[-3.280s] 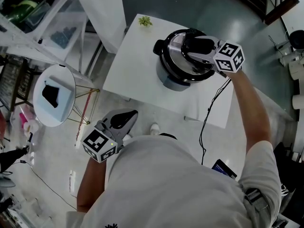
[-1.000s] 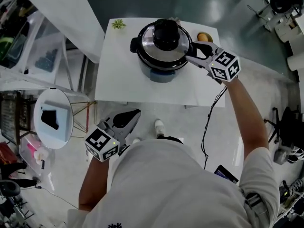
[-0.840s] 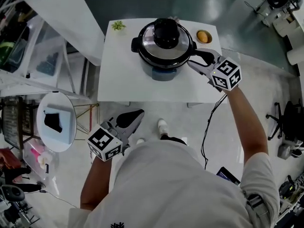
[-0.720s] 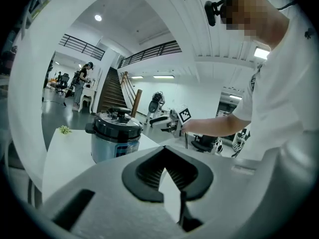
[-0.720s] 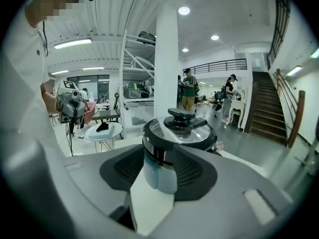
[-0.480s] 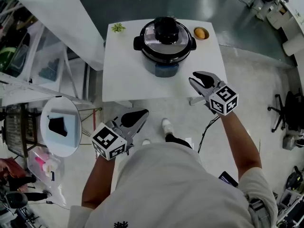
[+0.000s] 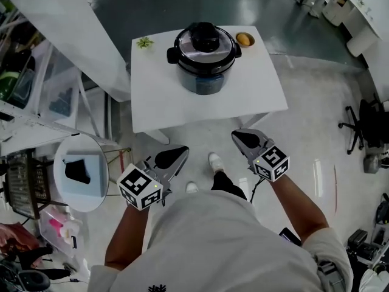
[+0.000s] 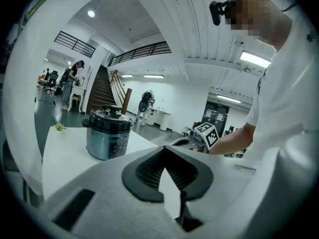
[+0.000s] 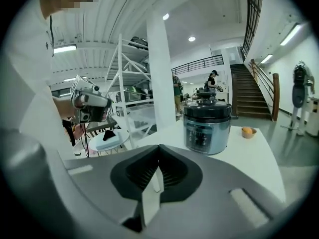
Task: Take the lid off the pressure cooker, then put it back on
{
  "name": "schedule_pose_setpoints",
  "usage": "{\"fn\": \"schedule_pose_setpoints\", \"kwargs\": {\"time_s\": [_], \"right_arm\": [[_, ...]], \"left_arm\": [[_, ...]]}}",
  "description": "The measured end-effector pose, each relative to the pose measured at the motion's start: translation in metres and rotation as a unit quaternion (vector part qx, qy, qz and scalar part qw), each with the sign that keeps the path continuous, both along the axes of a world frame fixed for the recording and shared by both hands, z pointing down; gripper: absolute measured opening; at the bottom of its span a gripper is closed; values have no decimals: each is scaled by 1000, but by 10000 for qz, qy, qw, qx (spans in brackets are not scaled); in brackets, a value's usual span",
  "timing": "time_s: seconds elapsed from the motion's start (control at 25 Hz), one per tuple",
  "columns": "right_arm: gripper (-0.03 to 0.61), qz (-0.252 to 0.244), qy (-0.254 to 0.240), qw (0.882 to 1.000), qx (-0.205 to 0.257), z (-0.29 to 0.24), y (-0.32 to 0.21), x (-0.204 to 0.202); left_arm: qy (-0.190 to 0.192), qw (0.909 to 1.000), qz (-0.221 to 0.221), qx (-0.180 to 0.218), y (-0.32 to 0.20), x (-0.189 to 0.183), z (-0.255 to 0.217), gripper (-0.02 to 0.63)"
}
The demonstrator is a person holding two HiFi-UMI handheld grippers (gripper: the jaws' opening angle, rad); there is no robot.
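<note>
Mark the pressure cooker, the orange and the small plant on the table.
pressure cooker (image 7: 205,55): head view, on its shiny steel top.
orange (image 7: 244,39): head view, middle of the fruit.
small plant (image 7: 144,42): head view, on its green leaves.

Silver pressure cooker (image 7: 204,56), black lid (image 7: 205,40) on, upright on white table (image 7: 164,96)

The right tool (image 7: 242,140) has been drawn back from the pressure cooker (image 7: 204,59), off the table (image 7: 159,96), and its jaws have just been closed on nothing.
</note>
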State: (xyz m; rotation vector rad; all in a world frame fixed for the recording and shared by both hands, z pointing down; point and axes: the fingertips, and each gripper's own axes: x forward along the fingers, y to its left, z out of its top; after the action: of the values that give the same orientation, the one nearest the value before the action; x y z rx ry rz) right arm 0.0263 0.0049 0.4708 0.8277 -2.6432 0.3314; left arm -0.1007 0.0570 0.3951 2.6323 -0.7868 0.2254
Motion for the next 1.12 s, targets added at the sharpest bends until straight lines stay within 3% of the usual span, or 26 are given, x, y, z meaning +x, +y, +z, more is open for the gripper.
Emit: {"fn": "schedule_pose_setpoints", "kwargs": {"time_s": [0.28, 0.72, 1.12], "right_arm": [[9, 165, -27, 9998, -116, 5, 65, -18], [9, 188, -192, 9995, -166, -5, 111, -42], [9, 180, -195, 9994, -212, -6, 136, -47]], "left_arm": [[-76, 9998, 134, -116, 48, -17, 13, 6], [-468, 9986, 235, -57, 92, -38, 26, 6], [-334, 9983, 457, -144, 111, -30, 27, 6]]}}
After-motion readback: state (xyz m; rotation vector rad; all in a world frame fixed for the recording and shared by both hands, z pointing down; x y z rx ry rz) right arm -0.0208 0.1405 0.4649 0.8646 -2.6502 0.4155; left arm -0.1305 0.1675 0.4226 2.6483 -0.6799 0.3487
